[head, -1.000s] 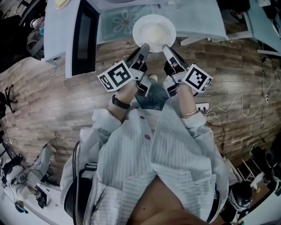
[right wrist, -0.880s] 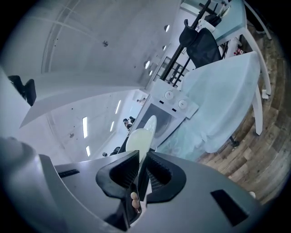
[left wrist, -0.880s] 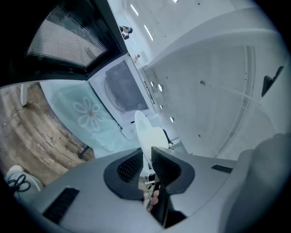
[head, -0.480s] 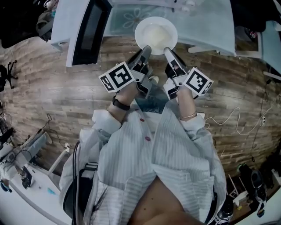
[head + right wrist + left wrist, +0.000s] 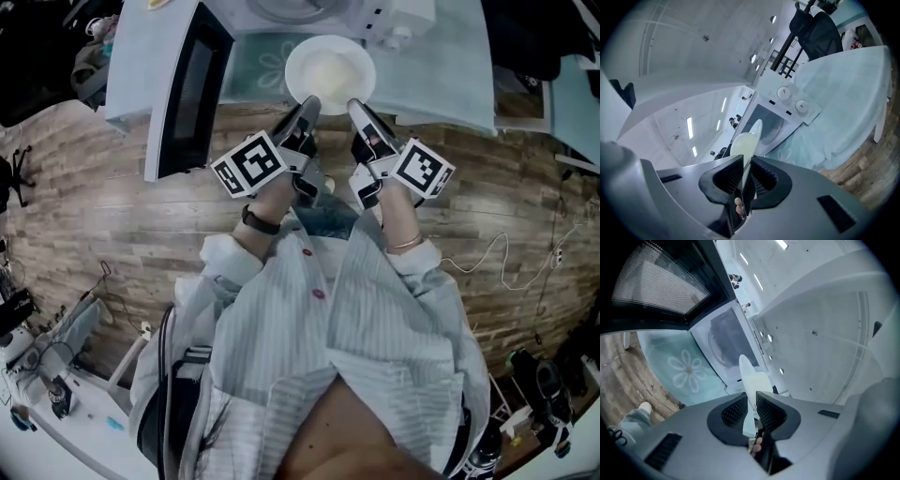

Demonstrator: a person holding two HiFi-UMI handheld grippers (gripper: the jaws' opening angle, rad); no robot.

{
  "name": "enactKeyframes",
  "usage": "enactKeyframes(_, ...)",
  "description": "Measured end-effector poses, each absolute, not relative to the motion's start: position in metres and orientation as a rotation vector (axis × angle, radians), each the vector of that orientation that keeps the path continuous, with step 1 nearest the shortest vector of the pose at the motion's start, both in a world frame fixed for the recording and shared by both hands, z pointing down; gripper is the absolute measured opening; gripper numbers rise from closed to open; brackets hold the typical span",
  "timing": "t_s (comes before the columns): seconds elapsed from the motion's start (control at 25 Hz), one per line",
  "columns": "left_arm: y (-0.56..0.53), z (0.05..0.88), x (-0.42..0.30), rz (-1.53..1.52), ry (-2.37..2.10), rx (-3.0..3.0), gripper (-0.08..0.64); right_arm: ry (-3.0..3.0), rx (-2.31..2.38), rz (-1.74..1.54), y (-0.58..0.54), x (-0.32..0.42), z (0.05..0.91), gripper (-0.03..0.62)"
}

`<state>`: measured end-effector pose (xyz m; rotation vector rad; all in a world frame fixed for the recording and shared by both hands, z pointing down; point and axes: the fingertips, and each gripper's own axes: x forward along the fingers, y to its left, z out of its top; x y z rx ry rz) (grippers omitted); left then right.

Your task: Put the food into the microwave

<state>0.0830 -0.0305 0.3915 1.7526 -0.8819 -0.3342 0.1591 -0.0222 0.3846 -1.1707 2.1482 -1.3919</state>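
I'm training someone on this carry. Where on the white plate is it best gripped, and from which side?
The thin lip on its near edge, approached level from the person's side. The plate is shallow with food in its middle, so only the rim is free; the left gripper and right gripper each pinch it there, spaced apart.

Lab-like workroom: cloth-covered table (image 5: 450,66), microwave (image 5: 187,94), office chair (image 5: 820,28), plank floor (image 5: 94,216).

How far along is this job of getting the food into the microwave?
Done: the microwave door stands open. In hand: the left tool and right tool each clamp the near rim of the plate of food, holding it in front of the microwave. Left: slide the plate inside, let go, and probably shut the door.
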Motion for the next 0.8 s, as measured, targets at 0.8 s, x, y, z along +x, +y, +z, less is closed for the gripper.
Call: enactKeyframes(0.8, -0.134, 0.405, 0.064, -0.332, -0.924, 1.712, 0.051, 2.168, -1.159, -1.457, -0.128, 0.141, 0.399, 0.064)
